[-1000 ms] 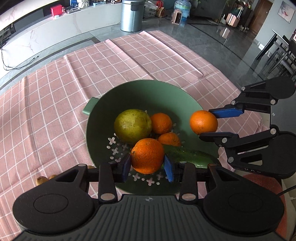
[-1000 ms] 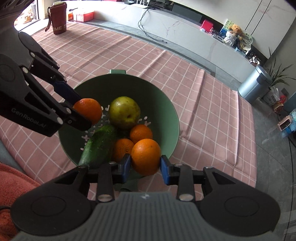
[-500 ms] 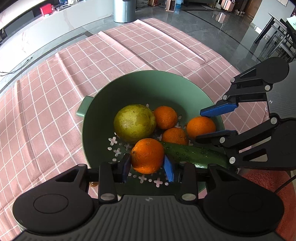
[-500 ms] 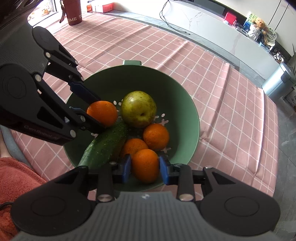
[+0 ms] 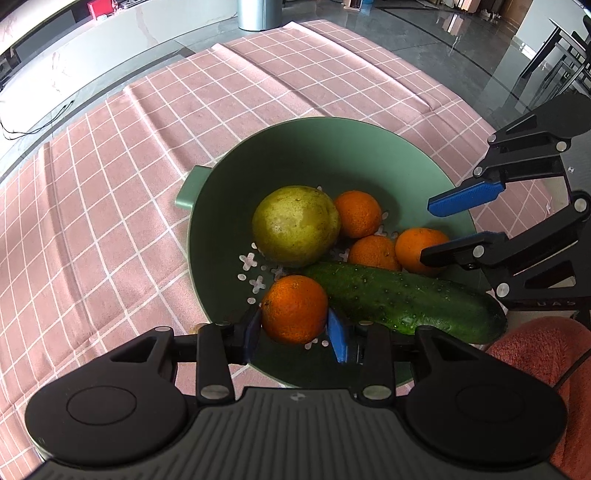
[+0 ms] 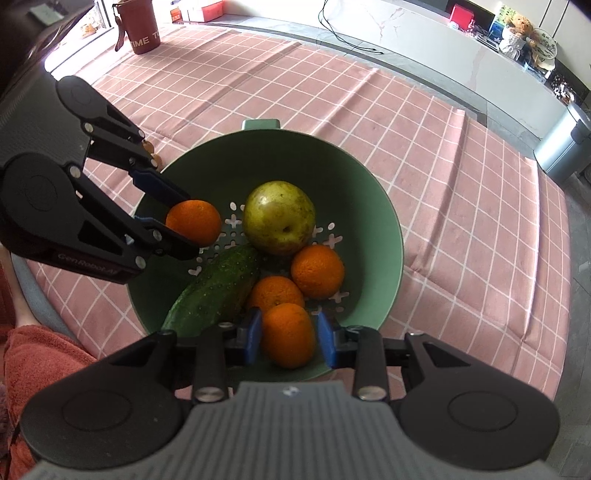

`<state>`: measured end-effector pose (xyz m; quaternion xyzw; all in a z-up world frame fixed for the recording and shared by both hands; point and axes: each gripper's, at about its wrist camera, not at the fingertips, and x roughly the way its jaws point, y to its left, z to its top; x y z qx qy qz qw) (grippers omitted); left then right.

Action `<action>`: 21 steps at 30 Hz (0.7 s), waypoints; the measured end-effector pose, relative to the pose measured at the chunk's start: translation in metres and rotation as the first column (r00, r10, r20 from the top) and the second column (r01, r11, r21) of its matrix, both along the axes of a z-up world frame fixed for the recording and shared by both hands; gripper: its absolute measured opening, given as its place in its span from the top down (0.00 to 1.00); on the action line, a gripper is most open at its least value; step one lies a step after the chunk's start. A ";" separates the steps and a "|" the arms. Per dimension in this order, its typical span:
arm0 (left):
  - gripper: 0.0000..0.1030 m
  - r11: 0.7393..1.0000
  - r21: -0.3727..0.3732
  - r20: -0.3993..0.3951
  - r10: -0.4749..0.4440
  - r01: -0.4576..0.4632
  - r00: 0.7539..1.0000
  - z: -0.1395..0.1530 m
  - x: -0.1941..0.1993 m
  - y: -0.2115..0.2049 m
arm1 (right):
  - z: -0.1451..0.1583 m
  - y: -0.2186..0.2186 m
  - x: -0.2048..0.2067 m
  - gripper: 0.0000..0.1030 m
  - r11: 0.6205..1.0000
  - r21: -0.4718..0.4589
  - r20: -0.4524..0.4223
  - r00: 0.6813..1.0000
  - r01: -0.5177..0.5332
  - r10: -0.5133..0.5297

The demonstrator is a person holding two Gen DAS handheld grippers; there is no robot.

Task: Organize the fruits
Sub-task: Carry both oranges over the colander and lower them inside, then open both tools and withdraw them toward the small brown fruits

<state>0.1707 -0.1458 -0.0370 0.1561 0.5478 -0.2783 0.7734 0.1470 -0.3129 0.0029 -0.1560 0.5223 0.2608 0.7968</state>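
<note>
A green colander (image 5: 332,123) stands on a pink checked cloth (image 5: 110,184). It holds a yellow-green pear (image 5: 295,225), a cucumber (image 5: 402,299) and two loose oranges (image 5: 357,214) (image 5: 373,253). My left gripper (image 5: 294,321) is shut on an orange (image 5: 294,308) low over the colander's near-left side. From the right wrist, that same orange (image 6: 193,222) sits between the left gripper's (image 6: 188,225) blue pads. My right gripper (image 6: 289,328) is shut on another orange (image 6: 288,334), down beside the loose oranges (image 6: 317,271). Both grippers point steeply down.
A red flask (image 6: 138,26) stands at the cloth's far corner. A metal bin (image 6: 561,147) is on the floor beyond the table. Small brown fruits (image 6: 151,151) lie on the cloth by the colander. Red terry fabric (image 5: 535,350) is at the near edge.
My right gripper has sunk from the colander's rim down among the fruit, with its orange still in it. My left gripper has tilted a little and keeps its orange.
</note>
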 end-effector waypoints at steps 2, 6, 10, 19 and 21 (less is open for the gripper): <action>0.57 1.000 -0.003 -0.011 -0.002 0.002 1.000 -0.001 0.000 0.000 | 0.003 0.000 -0.001 0.71 1.000 0.002 0.002 1.000 0.009 -0.009; 0.52 1.000 0.019 -0.011 -0.025 0.025 1.000 -0.004 -0.003 -0.004 | 0.009 0.000 -0.004 0.70 1.000 -0.004 0.019 0.999 0.029 -0.029; 0.49 1.000 0.006 -0.017 -0.019 0.019 1.000 -0.002 -0.005 -0.003 | 0.014 0.002 -0.009 0.70 0.999 -0.007 0.035 0.999 0.036 -0.036; 0.45 0.997 -0.067 0.071 0.045 -0.041 0.996 0.037 -0.021 0.025 | 0.039 0.010 -0.023 0.58 0.995 0.038 0.092 0.991 0.091 -0.094; 0.45 0.996 -0.074 0.097 0.059 -0.052 0.993 0.047 -0.027 0.036 | 0.045 0.016 -0.027 0.58 0.993 0.063 0.105 0.988 0.104 -0.111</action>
